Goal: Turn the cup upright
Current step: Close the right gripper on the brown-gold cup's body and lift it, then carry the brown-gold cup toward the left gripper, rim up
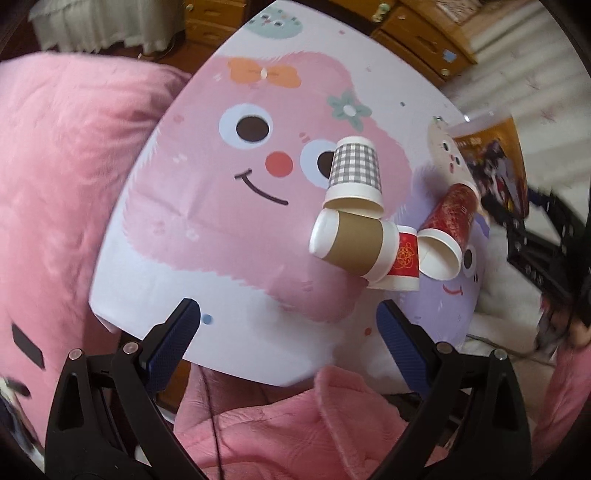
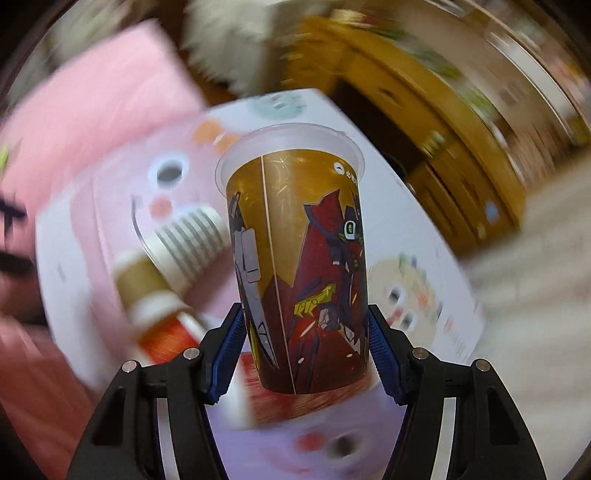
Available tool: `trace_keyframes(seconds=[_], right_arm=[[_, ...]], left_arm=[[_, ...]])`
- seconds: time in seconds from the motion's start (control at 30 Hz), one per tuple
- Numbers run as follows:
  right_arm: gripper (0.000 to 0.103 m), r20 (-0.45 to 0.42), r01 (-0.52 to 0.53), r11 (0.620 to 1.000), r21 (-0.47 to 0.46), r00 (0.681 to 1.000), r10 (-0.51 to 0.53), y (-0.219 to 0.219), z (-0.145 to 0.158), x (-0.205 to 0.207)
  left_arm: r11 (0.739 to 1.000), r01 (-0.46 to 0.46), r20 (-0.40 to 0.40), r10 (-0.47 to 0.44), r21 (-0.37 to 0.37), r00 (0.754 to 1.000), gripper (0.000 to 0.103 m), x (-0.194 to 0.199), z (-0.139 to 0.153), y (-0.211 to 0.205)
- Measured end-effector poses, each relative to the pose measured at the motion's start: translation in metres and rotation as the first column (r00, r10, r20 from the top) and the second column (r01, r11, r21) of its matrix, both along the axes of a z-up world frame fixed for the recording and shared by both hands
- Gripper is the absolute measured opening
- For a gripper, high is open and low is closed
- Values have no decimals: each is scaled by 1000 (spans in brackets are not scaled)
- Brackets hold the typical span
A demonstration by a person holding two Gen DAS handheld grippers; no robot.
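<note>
My right gripper (image 2: 306,328) is shut on a tall gold plastic cup with a red robot print (image 2: 299,266), held in the air with its frosted rim pointing away from me; the background is motion-blurred. The same cup shows at the right edge of the left wrist view (image 1: 491,162). My left gripper (image 1: 288,332) is open and empty above the table's near edge. On the table (image 1: 207,236) a grey checked cup (image 1: 356,170) stands upside down, a brown-sleeved cup (image 1: 354,242) lies on its side, and two red cups (image 1: 448,218) (image 1: 404,258) lie beside them.
The table has a cartoon-face cover. A pink fleece blanket (image 1: 66,166) lies left of and below it. Wooden drawers (image 1: 413,33) stand behind. A black stand (image 1: 546,243) is at the right.
</note>
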State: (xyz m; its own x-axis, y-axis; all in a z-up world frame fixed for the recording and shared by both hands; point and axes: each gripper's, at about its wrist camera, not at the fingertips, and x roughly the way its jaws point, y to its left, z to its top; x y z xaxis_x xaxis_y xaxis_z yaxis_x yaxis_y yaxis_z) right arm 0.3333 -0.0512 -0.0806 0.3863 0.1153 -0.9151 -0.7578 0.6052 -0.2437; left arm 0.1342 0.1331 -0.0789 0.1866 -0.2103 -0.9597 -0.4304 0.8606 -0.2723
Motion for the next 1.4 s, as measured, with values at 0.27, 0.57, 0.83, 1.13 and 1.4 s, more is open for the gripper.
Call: trace_keyframes(seconds=[0.27,0.57,0.83,1.13,1.4], right_arm=[[64,-130,402,875,271,916,-380,-13,4,-109],[65,-352,734,583,349,679,-644,-33,-54,-244],[65,-440,875,442,195,481,-758,-50,-135,-298],[65,-496,906,382,181,420,-760,-48,-179,-322],[69,-506,884,423,199,462,-728,-53,-175,-306]], left_arm=[[994,113,62,-112,-8,992,95,-19,12,15],[964,267,33,-266,-9,963,95,-40,-7,-4],[928,369,-40,-371,-50,928,95,-46,-36,-27],[897,440,-42,-439,37,898,95,-42,-36,-45],[903,430,-49,-429,9,902,95,-36,-45,-47]])
